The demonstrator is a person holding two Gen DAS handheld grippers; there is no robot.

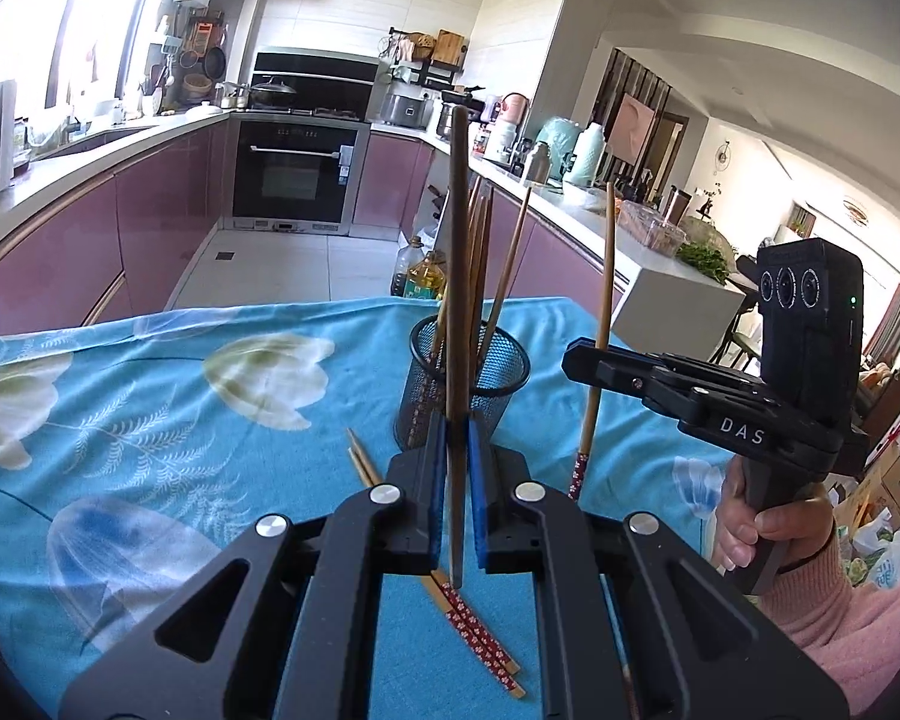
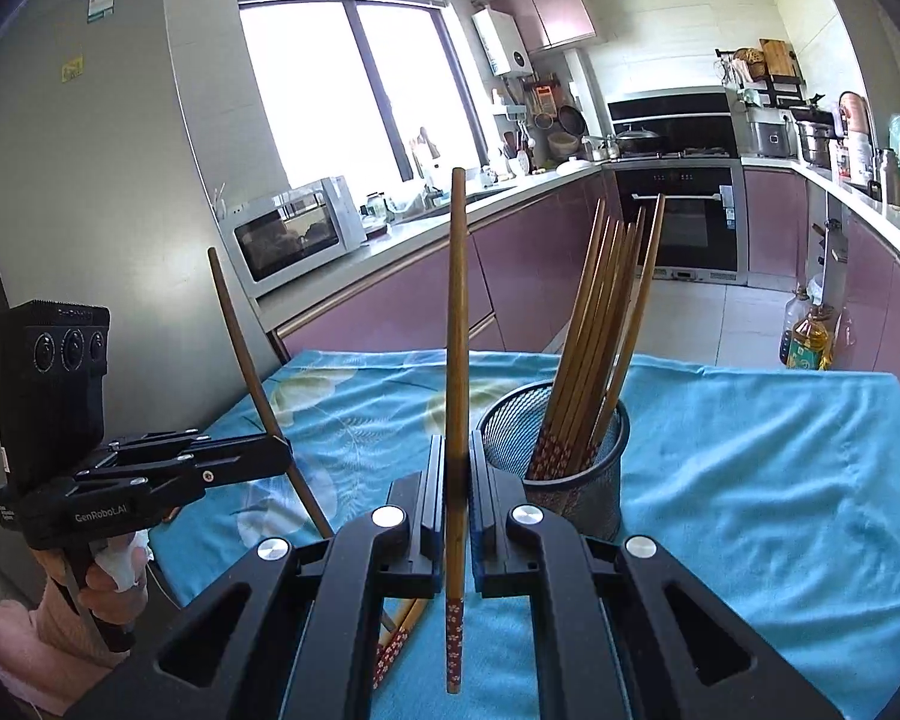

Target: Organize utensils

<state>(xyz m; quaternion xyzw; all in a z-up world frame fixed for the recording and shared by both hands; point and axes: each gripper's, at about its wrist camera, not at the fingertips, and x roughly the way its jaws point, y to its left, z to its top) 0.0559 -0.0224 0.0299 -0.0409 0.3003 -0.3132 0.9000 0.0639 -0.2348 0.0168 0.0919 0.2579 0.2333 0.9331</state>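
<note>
Kitchen scene, two wrist views. The bench [image 1: 150,396], covered by a blue floral cloth [image 2: 750,450], fills the lower field; its near edge is cut off by the tool bodies in both views.

A black mesh cup [image 2: 576,480] stands upright on the cloth and holds a bundle of chopsticks [image 2: 600,324] leaning toward the right rim. In the left wrist view the cup [image 1: 498,372] is partly hidden behind the held stick, so the count inside cannot be made out.

The left tool [image 1: 457,480] is closed narrow on one dark chopstick [image 1: 457,276], held near upright, its lower tip clear of the jaws. The right tool [image 2: 457,492] is likewise clamped on a single chopstick [image 2: 456,330] whose red patterned end [image 2: 453,642] hangs below the pads.

Each tool also shows in the other's view, gripped by a hand [image 1: 750,528] in a pink sleeve.

A loose pair of chopsticks [image 1: 480,636] lies flat on the cloth beneath the left tool, its middle hidden by the jaws.
</note>
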